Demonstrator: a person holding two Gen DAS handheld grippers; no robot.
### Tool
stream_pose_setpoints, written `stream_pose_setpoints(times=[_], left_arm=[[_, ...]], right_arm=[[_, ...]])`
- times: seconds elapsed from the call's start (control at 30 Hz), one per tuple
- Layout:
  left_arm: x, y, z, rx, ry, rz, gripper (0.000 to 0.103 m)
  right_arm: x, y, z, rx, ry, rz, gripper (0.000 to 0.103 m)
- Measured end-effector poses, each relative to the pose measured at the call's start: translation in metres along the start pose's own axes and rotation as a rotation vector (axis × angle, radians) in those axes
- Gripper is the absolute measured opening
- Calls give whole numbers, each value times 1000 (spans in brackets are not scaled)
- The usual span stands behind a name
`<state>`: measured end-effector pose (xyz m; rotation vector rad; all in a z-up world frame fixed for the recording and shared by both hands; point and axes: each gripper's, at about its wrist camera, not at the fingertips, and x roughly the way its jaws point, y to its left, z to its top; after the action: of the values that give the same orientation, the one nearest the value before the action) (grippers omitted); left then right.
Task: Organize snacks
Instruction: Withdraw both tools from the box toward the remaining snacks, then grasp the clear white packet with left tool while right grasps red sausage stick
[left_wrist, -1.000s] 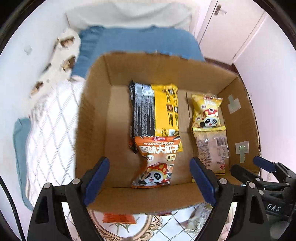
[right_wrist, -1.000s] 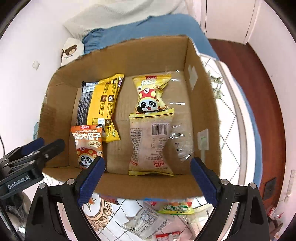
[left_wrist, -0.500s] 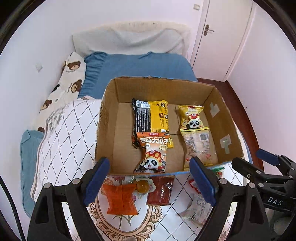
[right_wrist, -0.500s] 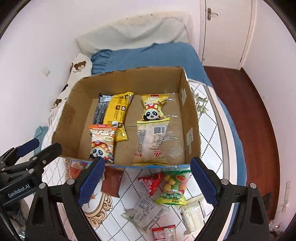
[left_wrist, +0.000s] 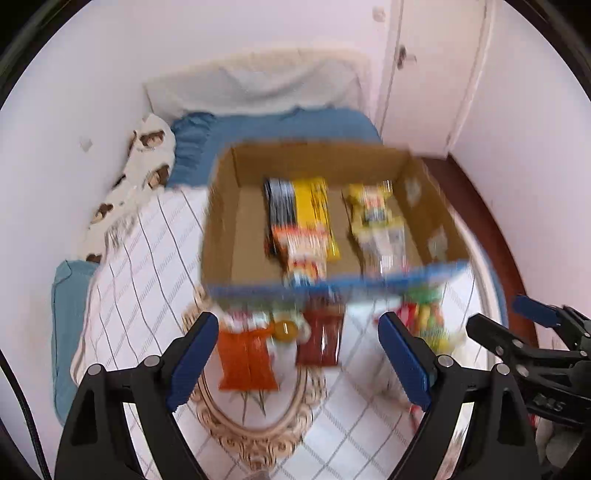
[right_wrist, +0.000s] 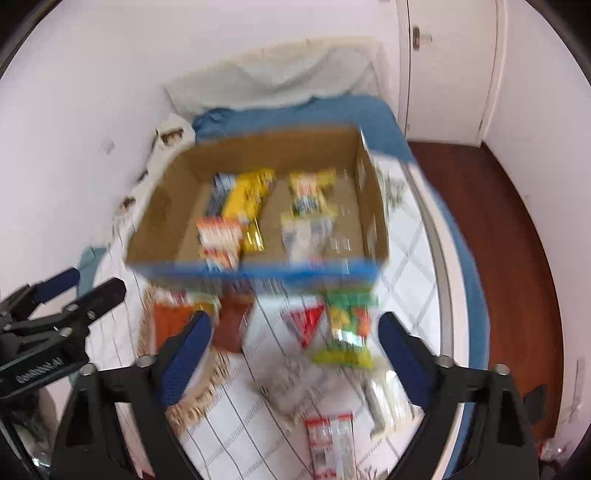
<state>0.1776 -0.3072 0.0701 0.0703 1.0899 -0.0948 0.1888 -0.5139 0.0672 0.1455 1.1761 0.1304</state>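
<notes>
A cardboard box (left_wrist: 221, 221) was seen resting on a white quilted bedspread (left_wrist: 147, 266) on the bed, its near edge trimmed in blue. Inside it, a black and yellow packet (left_wrist: 299, 206) and an orange panda packet (left_wrist: 304, 251) lay overlapping in the middle, with a yellow packet (left_wrist: 373, 206) and a clear wrapped packet (left_wrist: 388, 243) beside them toward the box's right wall. Both views were blurred, so printed details could not be read.

In front of the box, loose snacks were spread on the bedspread: an orange packet (left_wrist: 245, 360), a dark red packet (left_wrist: 319, 341), a small red packet (right_wrist: 304, 325), a green and yellow candy bag (right_wrist: 347, 332), and what appeared to be a clear wrapper (right_wrist: 295, 395) and a red and white packet (right_wrist: 330, 443) nearer the camera.

The left tool (left_wrist: 297, 358) was held above the orange and dark red packets, its jaws spread wide with nothing gripped between them. The right tool (right_wrist: 291, 360) was held above the scattered snacks; its jaws were closing, yet no pad was pressing on anything
</notes>
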Motion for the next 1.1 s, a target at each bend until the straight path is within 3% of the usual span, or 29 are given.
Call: stream_pose_setpoints(times=[0.17,0.27,0.37,0.57,0.8,0.87,0.93,0.97,1.0,1.1], left_arm=[[50,-34,-33,114,169,-25,89],[75,-62,-44,228,222,-9,89],[96,-91,-50,362,272,6,89],[130,-147,-59,580,383,-2,89],[177,-196,-69,688,539,-29,89],[185,-202,-70,700,549,-10,88],[188,-204,-71,705,544,1,78],[190,-202,-72,694,554,9,65],[193,-198,-73,670,574,3,59],[192,-177,-78,603,571,-19,59]], right_arm=[[49,-36,-72,125,179,32,64],[84,-56,-115,189,312,59,67],[111,-66,-146,224,385,66,67],[107,-76,-174,211,334,-3,63],[98,-107,-200,350,321,13,63],[100,-113,-198,374,322,26,63],[100,-117,-199,391,323,39,63],[100,-118,-198,395,324,43,63],[99,-120,-197,399,324,47,63],[99,-126,-197,414,330,57,63]])
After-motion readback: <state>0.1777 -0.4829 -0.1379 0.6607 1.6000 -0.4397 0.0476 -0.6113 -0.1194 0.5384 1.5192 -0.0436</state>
